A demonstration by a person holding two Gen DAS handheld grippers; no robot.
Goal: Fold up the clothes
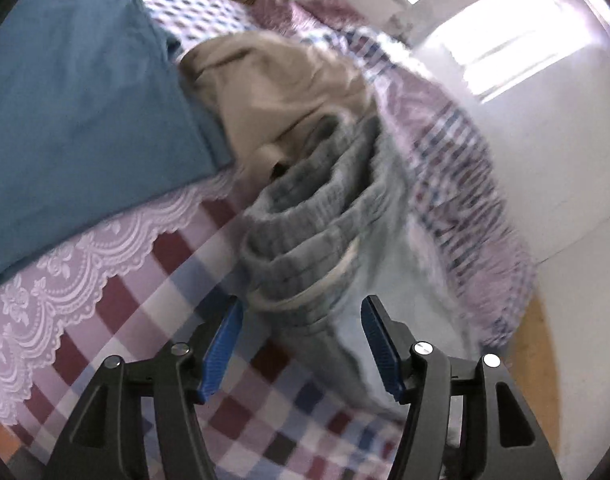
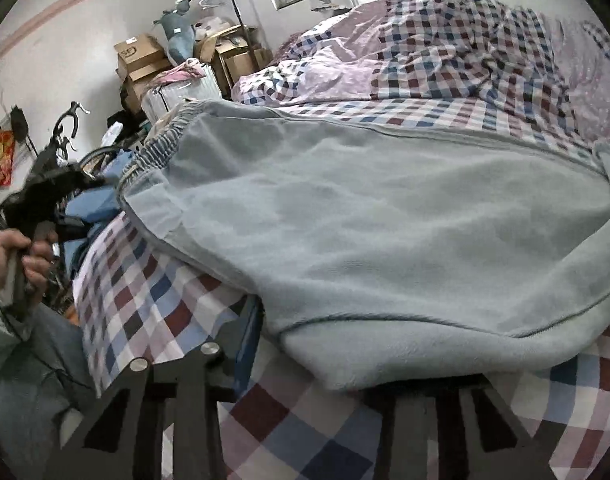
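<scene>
Closest in the left wrist view, the left gripper [image 1: 301,344] has its blue-padded fingers [image 1: 221,350] spread wide, released, with nothing between them; just beyond the tips, toward 12 o'clock, sits the ribbed elastic waistband [image 1: 305,232] of the light blue sweatpants [image 1: 389,312], blurred by motion. They lie on the bed's checked sheet [image 1: 165,292]. Further on at 11 o'clock is a crumpled beige garment [image 1: 273,88], touching the waistband, and at 9 to 10 o'clock a flat blue cloth [image 1: 85,92] over a white lace trim [image 1: 65,280]. Only this view shows the beige piece and the lace.

Over in the right wrist view, the right gripper [image 2: 345,364] is low at 6 o'clock, and the sweatpants [image 2: 365,224] drape over its tips: one finger [image 2: 247,344] shows beside the fabric's edge, the other is hidden beneath it, so I cannot tell whether it grips the cloth. Only here does the garment's full spread show, waistband at 10 o'clock. At 9 o'clock a hand [image 2: 23,256] holds the left gripper [image 2: 53,196] off the bed's edge. Farther back, a rumpled checked quilt [image 2: 445,44] lies at 1 o'clock and cardboard boxes [image 2: 141,60] stand by the wall at 11 o'clock.
</scene>
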